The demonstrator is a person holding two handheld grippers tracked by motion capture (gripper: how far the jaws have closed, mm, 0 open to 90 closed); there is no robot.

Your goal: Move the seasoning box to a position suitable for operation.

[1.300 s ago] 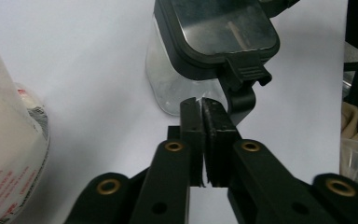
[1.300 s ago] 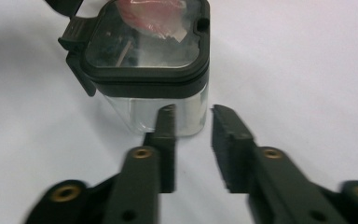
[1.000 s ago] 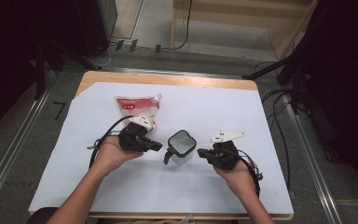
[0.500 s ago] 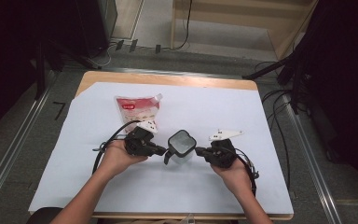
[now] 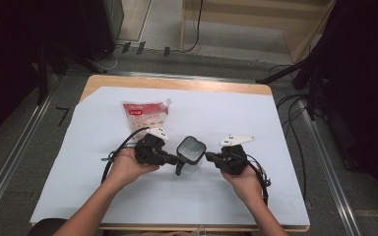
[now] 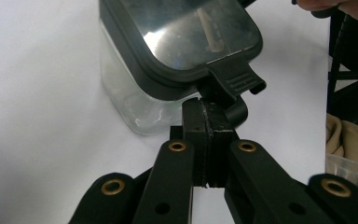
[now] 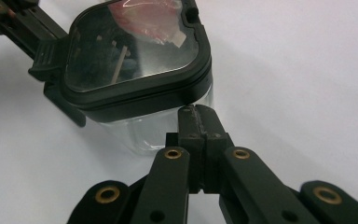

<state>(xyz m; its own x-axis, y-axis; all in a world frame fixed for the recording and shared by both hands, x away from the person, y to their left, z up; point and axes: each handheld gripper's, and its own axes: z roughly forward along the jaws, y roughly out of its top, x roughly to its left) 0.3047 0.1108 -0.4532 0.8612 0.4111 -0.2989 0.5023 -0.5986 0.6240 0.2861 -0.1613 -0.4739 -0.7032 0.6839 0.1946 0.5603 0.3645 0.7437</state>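
Container (image 5: 191, 150) sits between both pressed-together grippers, left (image 5: 173, 160) seemingly touching its handle, right (image 5: 209, 157) beside.

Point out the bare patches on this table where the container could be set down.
The white table cover is bare to the right of the red-and-white pouch, and along the near edge between the forearms. The far-left strip beside the pouch is free too. It is crowded mid-table, where both hand-held grippers flank the clear container.

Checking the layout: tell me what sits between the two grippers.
In the high view, the clear container with the black lid stands between the left gripper and the right gripper, both shut, tips at its sides.
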